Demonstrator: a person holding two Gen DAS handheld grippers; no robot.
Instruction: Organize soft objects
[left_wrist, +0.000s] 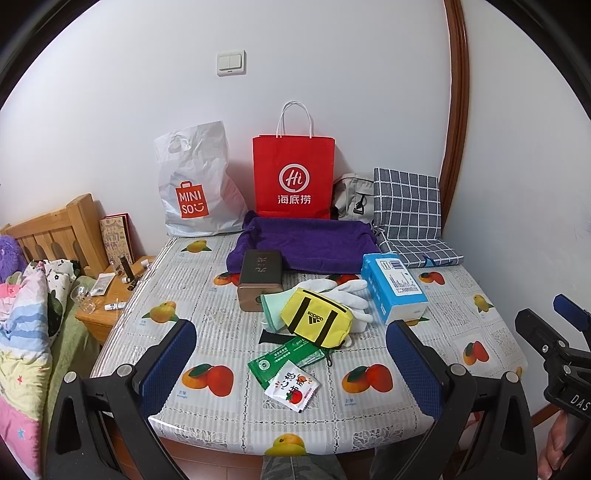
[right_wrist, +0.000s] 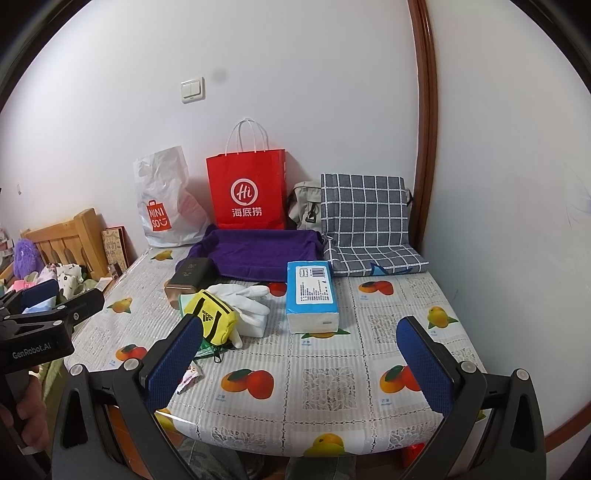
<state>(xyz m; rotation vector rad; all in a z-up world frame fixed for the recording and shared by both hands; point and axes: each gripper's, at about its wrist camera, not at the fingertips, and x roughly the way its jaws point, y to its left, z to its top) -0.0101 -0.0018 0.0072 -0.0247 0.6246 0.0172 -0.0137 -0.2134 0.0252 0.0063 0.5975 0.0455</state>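
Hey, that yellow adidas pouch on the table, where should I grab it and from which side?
Probably pinch the yellow pouch across its raised top edge, coming down from above on the near side. It sits puffed up on the white gloves, so that ridge is free, while its far side is crowded by the brown box. The left tool is open.

Left wrist view: taken from the table's (left_wrist: 229, 413) near edge, faced toward the wall. Right wrist view: set rightward, similarly faced, perhaps slightly nearer. Shared: red bag (left_wrist: 293, 177) (right_wrist: 246, 192), tissue pack (left_wrist: 393, 286) (right_wrist: 312, 295).
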